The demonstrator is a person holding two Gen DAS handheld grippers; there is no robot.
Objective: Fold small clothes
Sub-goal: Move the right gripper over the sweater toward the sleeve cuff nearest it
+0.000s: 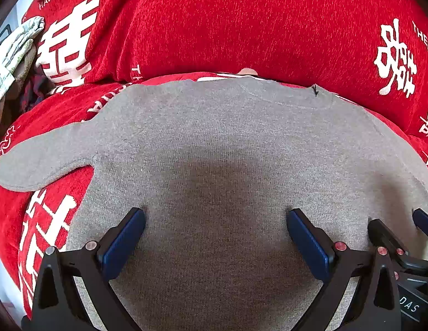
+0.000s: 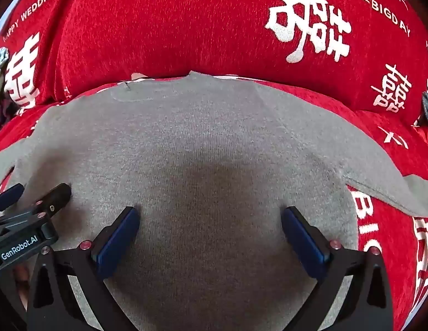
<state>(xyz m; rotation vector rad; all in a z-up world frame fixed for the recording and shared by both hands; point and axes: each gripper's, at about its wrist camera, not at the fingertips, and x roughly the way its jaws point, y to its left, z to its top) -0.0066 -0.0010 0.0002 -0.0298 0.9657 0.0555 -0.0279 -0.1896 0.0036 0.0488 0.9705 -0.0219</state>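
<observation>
sweater (image 1: pixel 227 151) lies flat, collar pointing away; left claw (image 1: pixel 215 220) and right claw (image 2: pixel 209 218) spread.

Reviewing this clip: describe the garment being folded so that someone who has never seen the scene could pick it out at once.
A red cover printed with white characters drapes the whole seat. Spread flat on it, below both open tools, lies the grey knit sweater, neckline toward the backrest, sleeves out sideways. It is the only plain grey piece; the crumpled pale clothes at the far left are patterned.
</observation>
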